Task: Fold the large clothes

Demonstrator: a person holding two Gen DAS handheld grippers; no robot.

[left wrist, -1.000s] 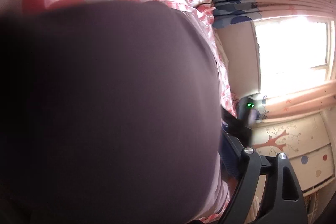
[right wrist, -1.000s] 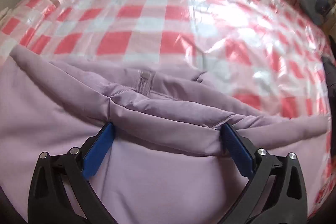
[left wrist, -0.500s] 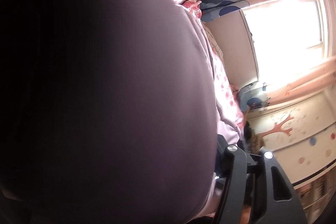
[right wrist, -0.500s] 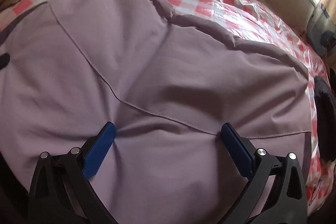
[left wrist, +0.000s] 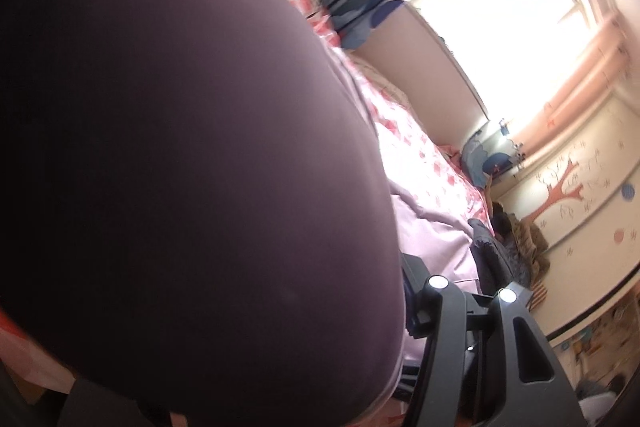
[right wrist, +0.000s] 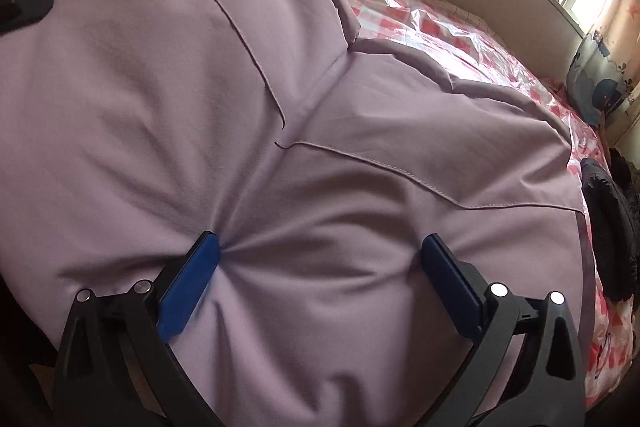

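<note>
A: Where does the right claw [right wrist: 318,259] stand?

B: Its jaws are spread wide, and both blue pads [right wrist: 188,287] press down into the lilac garment [right wrist: 280,67], so the cloth puckers between them. It grips nothing; it is flattening.

A: And the left claw [left wrist: 416,311]?

B: I cannot tell. The same lilac cloth hangs over the lens and hides the fingers, though a black arm shows at the lower right. In the right wrist view a dark tip, probably that claw, lies on the garment at the far left.

A: Where is the garment itself?

B: Spread over the near part of the bed, on the red-checked cover under clear plastic [right wrist: 440,27]. A stitched seam [right wrist: 380,167] runs across it just beyond the pads, and a folded edge curves along its far side. A dark item [right wrist: 608,227] lies at the right edge of the bed, beside the garment.

A: How should this step go, in your view?

B: I would press evenly and sweep outward from the pucker toward the seam, so the layer lies flat before the next fold. The plastic looks slick, so a hard sideways push may slide the whole garment. Keep the stroke light, and keep clear of the dark item.
</note>
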